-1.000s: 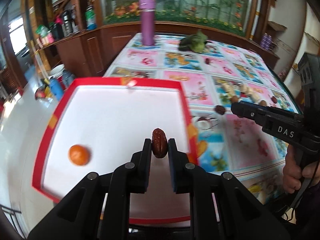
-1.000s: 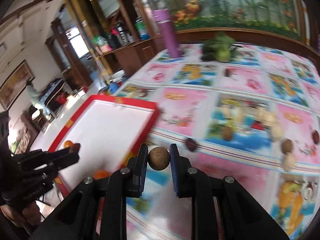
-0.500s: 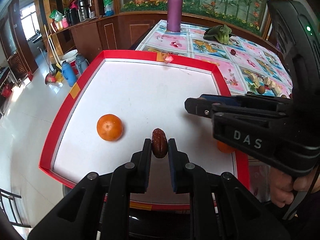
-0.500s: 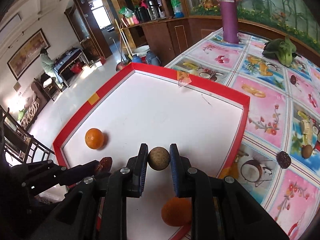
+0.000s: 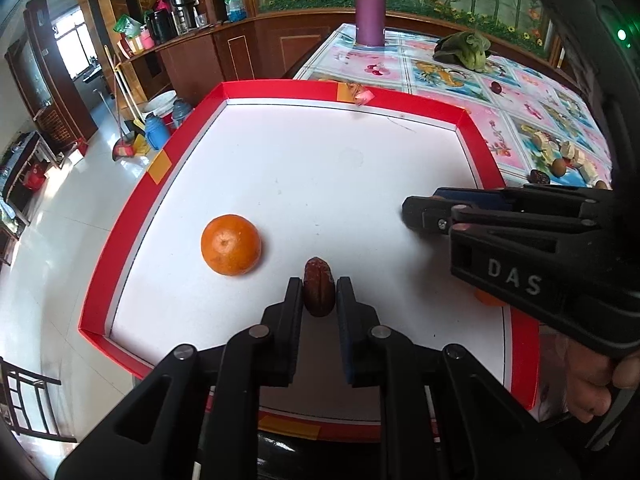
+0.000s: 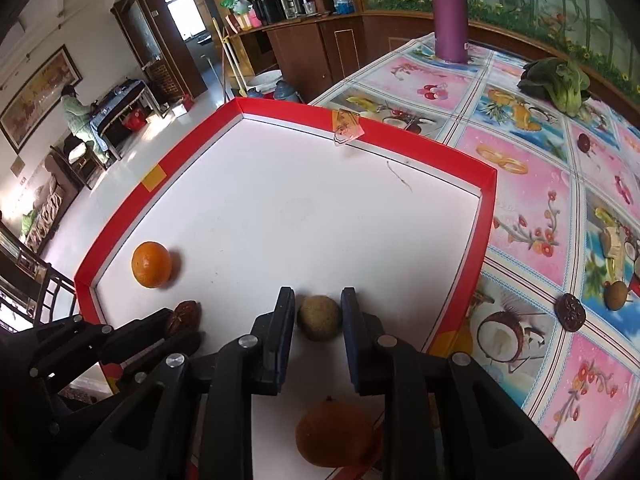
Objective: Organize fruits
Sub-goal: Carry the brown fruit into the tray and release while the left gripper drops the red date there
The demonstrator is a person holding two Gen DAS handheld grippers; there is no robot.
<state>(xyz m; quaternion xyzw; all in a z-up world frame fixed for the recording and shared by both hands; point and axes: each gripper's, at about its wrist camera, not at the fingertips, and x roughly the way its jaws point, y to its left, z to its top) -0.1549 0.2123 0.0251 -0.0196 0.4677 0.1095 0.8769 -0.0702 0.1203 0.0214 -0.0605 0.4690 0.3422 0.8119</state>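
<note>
Surface (image 6: 532,208) wore fruit-print cloth, red-rimmed tray (image 5: 472,136) on it | left tongs (image 5: 319,300) pinched brown date (image 5: 319,292) over tray | right tongs (image 6: 319,312) pinched round tan fruit (image 6: 319,317) | orange (image 5: 231,245) lay left of left tongs.

Tray (image 5: 476,136) floor is mostly bare white toward its far rim — wide open for a gripper. Obstacles: orange (image 5: 231,245) near tray's left rim, 2nd orange (image 6: 334,432) at its near right corner — red rim all round.
</note>
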